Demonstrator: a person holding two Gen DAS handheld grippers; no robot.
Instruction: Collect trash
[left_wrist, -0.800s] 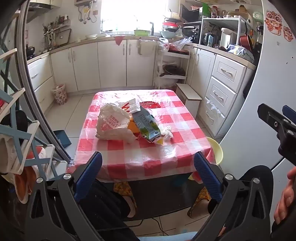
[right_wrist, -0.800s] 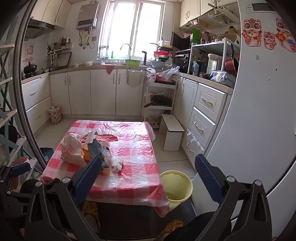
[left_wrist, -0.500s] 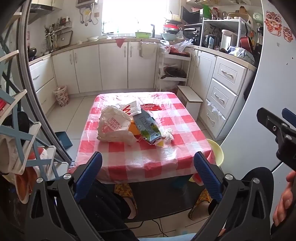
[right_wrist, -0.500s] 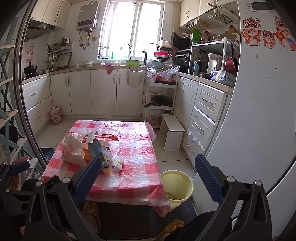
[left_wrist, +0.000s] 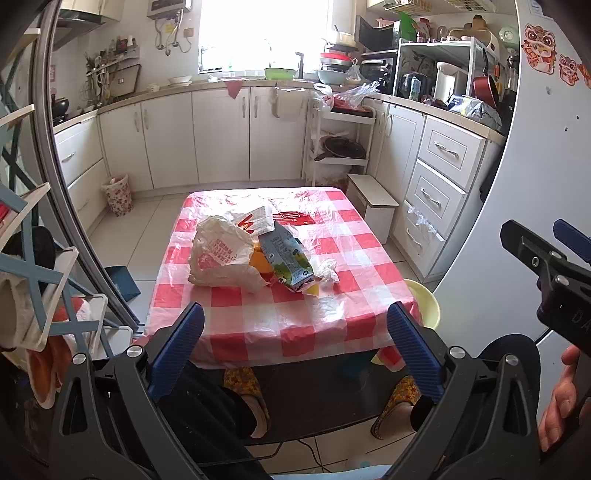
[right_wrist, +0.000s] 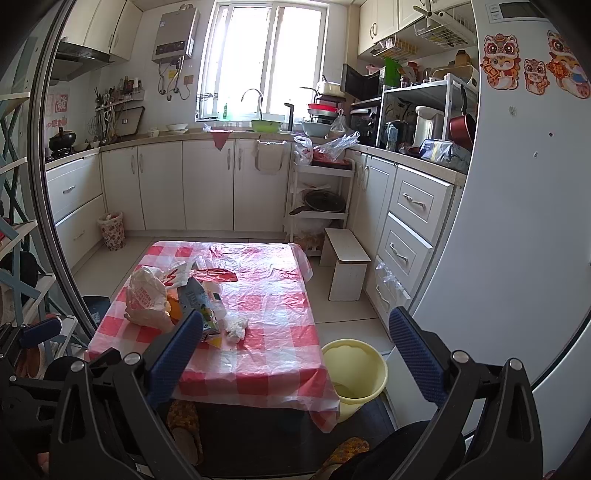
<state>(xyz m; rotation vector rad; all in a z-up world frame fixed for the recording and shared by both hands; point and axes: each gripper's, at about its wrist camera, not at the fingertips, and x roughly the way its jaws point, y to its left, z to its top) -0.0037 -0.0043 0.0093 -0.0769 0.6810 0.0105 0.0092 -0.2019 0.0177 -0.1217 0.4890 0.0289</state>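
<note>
Kitchen, low table (left_wrist: 284, 325) at centre frame in both views, covered with a red-and-white checked plastic cloth.

Trash sits in one cluster on the left half of the tabletop. White plastic bag (left_wrist: 221, 254) with red print, crumpled, leftmost. Touching its right side: something orange (left_wrist: 258, 262), partly hidden, cannot tell what. Green-blue carton (left_wrist: 288, 254) lies flattened on its side just right of that. Crumpled white tissue (left_wrist: 328, 271) lies just right of the carton's near end. White paper with red marks (left_wrist: 255, 221) behind the bag; red flat wrapper (left_wrist: 295, 218) beyond the carton, toward the far edge.

Yellow bucket (right_wrist: 354, 373) on the floor, at the table's near right corner, lower centre-right of the right wrist view; looks empty inside.

Left gripper (left_wrist: 295, 354): blue-padded fingers spread wide at the bottom of its frame, nothing between them, short of the table's near edge.

Right gripper (right_wrist: 291, 358): likewise spread wide, holding nothing; left finger overlaps the carton in the picture only, well short of it.

Person's slippered feet (left_wrist: 247, 391) under the table's near edge. White stool (right_wrist: 345, 262) right of the table, by the drawers.
</note>
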